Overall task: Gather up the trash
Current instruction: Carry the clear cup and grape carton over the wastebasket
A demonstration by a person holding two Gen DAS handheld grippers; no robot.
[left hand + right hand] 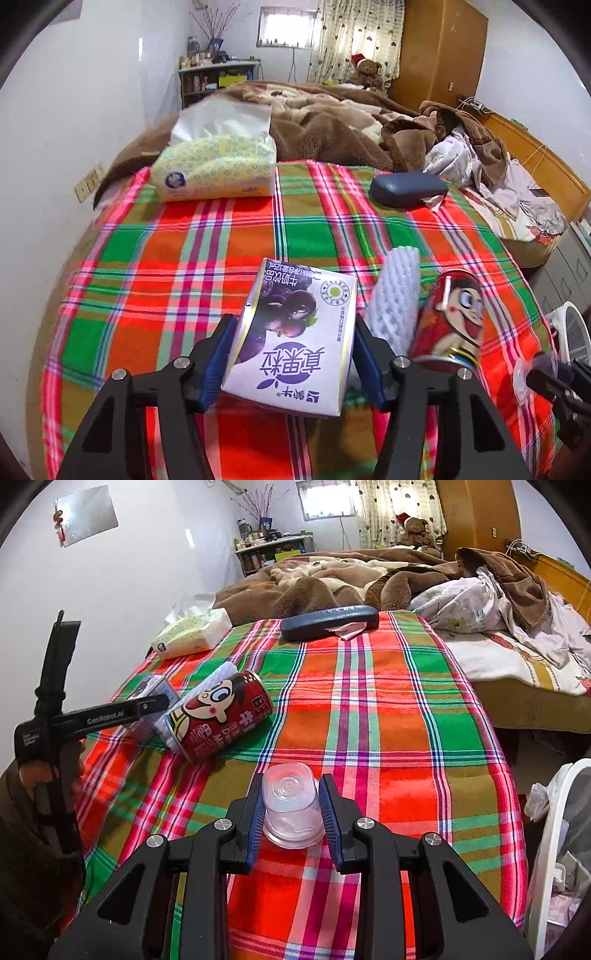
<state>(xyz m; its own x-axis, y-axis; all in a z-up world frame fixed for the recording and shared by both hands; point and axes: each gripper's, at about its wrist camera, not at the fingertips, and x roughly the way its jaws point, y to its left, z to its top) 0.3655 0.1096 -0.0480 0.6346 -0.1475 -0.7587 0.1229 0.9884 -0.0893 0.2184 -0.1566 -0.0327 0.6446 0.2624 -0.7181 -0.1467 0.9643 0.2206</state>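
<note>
My left gripper is shut on a purple and white milk carton, held just above the plaid blanket. A white foam fruit net and a red cartoon drink can lie to its right; the can also shows in the right wrist view. My right gripper is shut on a clear plastic cup, upside down over the blanket. The left gripper shows at the left of that view.
A yellow tissue pack and a dark blue glasses case lie at the far end of the blanket. A brown duvet covers the bed beyond. A white bin with a bag stands at the right.
</note>
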